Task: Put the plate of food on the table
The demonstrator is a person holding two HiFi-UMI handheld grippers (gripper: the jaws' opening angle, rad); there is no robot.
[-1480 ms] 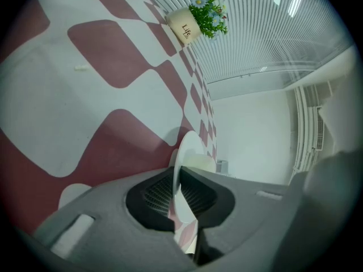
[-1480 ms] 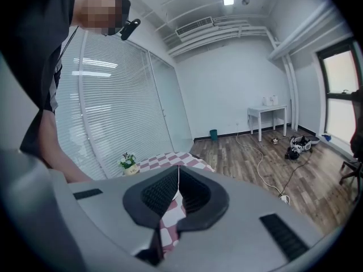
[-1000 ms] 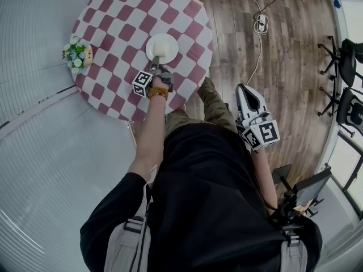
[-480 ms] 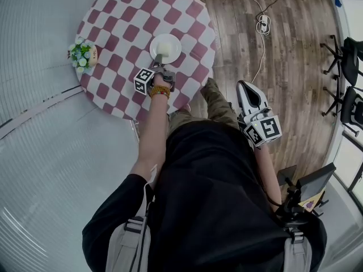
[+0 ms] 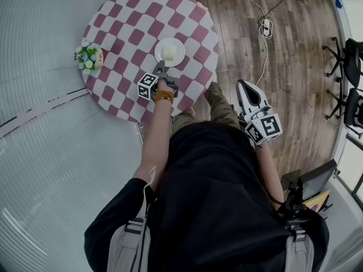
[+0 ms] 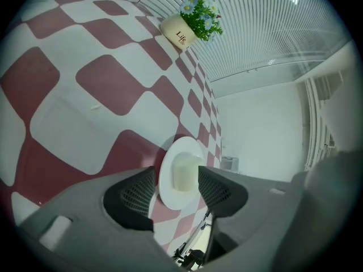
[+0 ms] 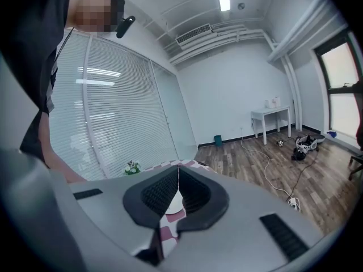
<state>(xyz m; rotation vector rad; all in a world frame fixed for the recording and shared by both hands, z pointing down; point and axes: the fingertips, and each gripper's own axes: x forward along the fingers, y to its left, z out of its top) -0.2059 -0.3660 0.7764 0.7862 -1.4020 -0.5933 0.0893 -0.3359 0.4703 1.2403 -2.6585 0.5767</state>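
A white plate (image 5: pixel 169 52) with a pale block of food (image 5: pixel 169 51) lies flat on the round table's red-and-white checked cloth (image 5: pixel 122 35). My left gripper (image 5: pixel 160 68) is over the table at the plate's near rim. In the left gripper view the plate (image 6: pixel 170 188) and the food (image 6: pixel 185 174) show between the two dark pads; the jaws are opening and neither pad presses on it. My right gripper (image 5: pixel 245 88) hangs off the table beside the person's right leg, over the wood floor. Its pads (image 7: pixel 195 191) meet with nothing between them.
A small pot of flowers (image 5: pixel 89 58) stands at the table's left edge, also seen in the left gripper view as the flower pot (image 6: pixel 190 26). On the wood floor lie a power strip and cable (image 5: pixel 264 27). Office chairs (image 5: pixel 347 61) stand at the right.
The head view has shifted a little, so the table sits slightly further right. The plate stays flat on the cloth with my left gripper at its near rim. The right gripper has hardly moved.
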